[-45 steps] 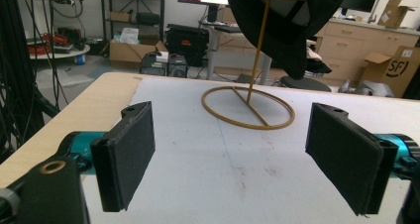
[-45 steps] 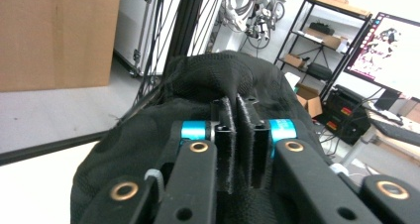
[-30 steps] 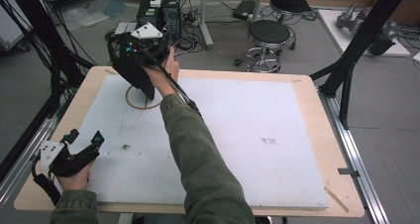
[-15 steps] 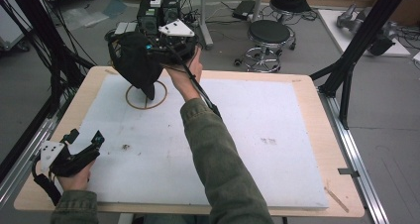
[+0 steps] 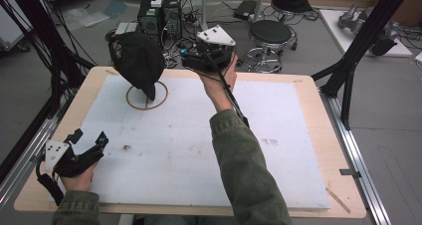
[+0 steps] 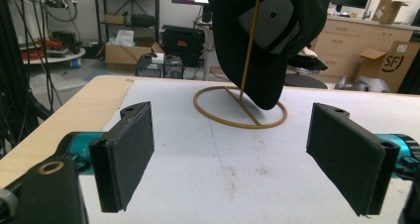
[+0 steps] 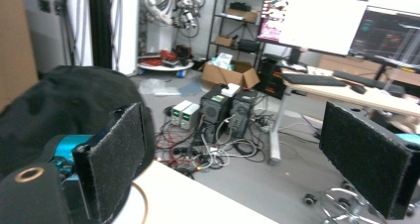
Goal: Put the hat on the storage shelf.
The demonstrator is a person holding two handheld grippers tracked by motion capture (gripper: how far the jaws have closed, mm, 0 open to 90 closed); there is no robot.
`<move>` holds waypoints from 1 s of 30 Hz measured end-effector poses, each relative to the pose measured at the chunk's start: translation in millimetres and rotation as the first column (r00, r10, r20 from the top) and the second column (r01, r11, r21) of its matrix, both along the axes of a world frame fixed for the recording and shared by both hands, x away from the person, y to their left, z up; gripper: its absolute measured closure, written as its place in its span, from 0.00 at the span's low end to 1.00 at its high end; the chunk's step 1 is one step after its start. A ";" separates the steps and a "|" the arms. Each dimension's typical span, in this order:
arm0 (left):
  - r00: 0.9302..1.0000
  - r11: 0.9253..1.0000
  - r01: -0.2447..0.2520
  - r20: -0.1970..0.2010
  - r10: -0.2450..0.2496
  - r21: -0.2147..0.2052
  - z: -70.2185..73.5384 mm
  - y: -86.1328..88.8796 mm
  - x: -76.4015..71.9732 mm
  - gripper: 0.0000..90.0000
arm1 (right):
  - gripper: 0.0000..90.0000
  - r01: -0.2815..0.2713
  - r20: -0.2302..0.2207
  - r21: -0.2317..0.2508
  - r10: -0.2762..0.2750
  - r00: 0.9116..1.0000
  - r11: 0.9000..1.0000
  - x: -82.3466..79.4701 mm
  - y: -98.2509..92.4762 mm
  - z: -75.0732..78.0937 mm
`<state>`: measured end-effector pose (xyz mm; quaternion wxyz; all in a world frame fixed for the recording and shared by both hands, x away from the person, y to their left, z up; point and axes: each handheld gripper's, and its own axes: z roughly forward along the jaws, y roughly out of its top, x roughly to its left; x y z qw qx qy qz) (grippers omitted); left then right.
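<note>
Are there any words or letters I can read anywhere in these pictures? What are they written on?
"SF" with a small mark after it: printed on the cardboard box at the far right of the left gripper view.
Monitor screens in the right gripper view: there is writing, but too blurred to read.
Black cap on the wire stand: no readable text.

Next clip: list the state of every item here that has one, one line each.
Black cap: hanging on the stand, off the table, not gripped.
Wire stand: upright, ring base flat on the white mat.
Right gripper: open, held in the air beside the cap, holding nothing.
Left gripper: open, low at the table's near left corner, holding nothing.
</note>
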<state>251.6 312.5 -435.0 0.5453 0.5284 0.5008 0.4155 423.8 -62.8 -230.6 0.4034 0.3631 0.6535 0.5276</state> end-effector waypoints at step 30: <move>1.000 1.000 -0.008 0.006 0.008 0.004 0.5 -2.8 -3.6 0.21 | 0.11 0.164 -0.075 0.122 -0.156 0.985 0.979 -76.2 -150.4 -60.6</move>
